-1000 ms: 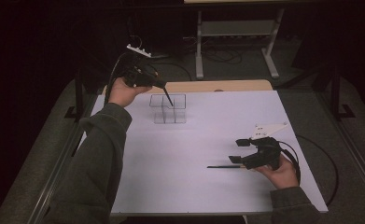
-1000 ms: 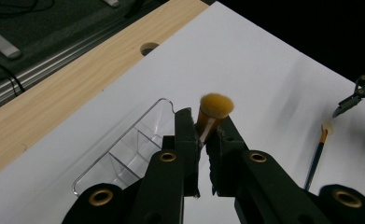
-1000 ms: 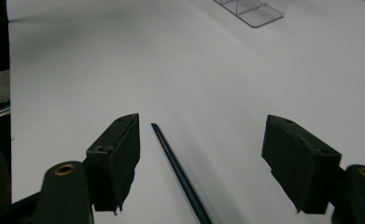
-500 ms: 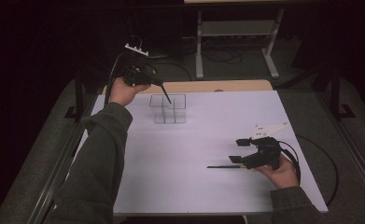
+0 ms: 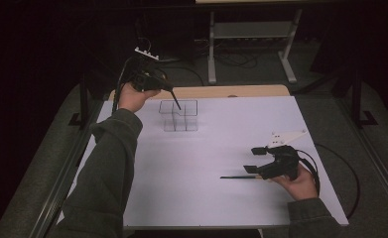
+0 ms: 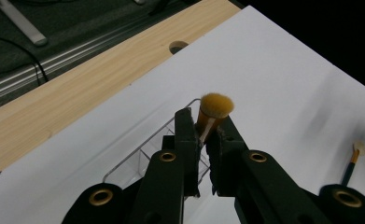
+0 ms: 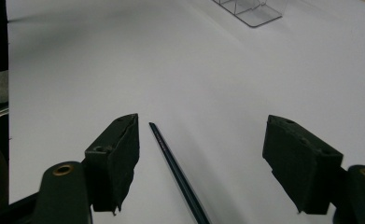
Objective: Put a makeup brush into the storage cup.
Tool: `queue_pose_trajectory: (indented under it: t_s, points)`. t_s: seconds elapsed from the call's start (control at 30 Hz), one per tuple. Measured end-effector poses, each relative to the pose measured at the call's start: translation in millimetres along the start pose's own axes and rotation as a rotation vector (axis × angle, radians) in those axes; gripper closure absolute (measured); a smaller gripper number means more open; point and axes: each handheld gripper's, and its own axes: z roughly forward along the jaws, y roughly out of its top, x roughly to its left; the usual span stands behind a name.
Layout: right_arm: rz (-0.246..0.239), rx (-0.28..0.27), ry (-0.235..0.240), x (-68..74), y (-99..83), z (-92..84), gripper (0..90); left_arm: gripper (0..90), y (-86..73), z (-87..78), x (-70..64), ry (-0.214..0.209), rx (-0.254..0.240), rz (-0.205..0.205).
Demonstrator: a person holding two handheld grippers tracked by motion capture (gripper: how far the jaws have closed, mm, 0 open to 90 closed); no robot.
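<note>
Two makeup brushes were in play: the left gripper clamped one bristles-forward above the clear organizer, while the right gripper's jaws stood apart astride the other.

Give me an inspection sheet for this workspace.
Surface: white sheet over a wooden table.
Job's things: clear organizer toward the far left; yellow-tipped brush; dark brush lying flat.
Clutter: nothing seen.
Grippers: left gripper shut on the yellow-tipped brush, over the organizer; right gripper open, fingers either side of the dark brush's handle.
Cables: one trails from each gripper; more on the floor.
Surroundings: dark room, metal stand behind the table.
</note>
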Motion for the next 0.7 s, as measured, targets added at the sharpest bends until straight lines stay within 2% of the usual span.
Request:
queue_pose_trajectory:
  t_s: [0.2,0.7]
  points:
    - [0.000,0.001,0.001,0.6,0.3,0.6,26.1,83.0,-0.8,1.5,1.8,0.002,-0.002,-0.012]
    - [-0.006,-0.004,0.002,-0.3,0.0,-0.5,26.1,83.0,-4.2,16.5,2.1,0.008,0.035,-0.018]
